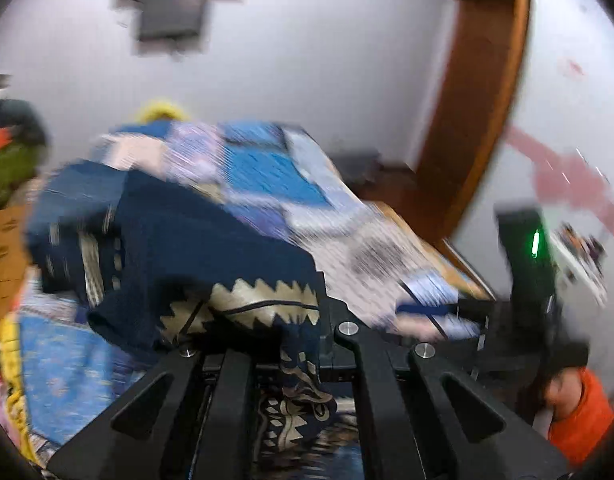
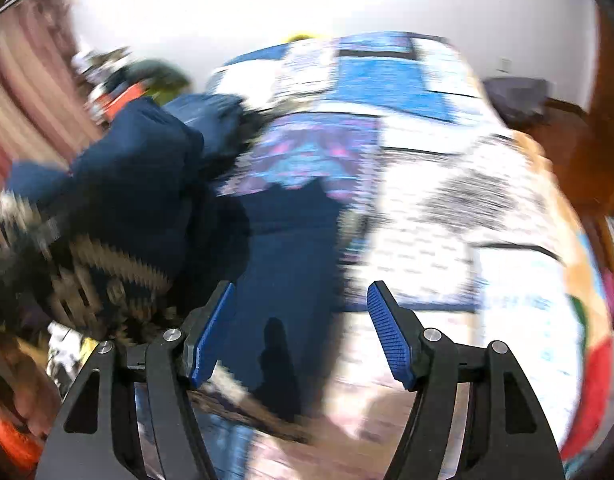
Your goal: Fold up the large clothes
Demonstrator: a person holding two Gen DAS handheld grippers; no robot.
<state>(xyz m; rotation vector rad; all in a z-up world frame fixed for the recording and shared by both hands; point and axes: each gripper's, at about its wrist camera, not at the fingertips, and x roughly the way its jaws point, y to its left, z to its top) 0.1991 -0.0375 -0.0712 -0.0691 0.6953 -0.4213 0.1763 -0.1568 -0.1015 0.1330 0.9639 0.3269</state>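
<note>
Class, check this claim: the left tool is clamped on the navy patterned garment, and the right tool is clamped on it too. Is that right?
Not quite. The left tool does grip the navy patterned garment, but the right tool is open and holds nothing, as the right wrist view shows.

The left gripper (image 1: 295,344) is clamped closed, while the right gripper (image 2: 301,332) hangs wide open.

No legible text or labels.
</note>
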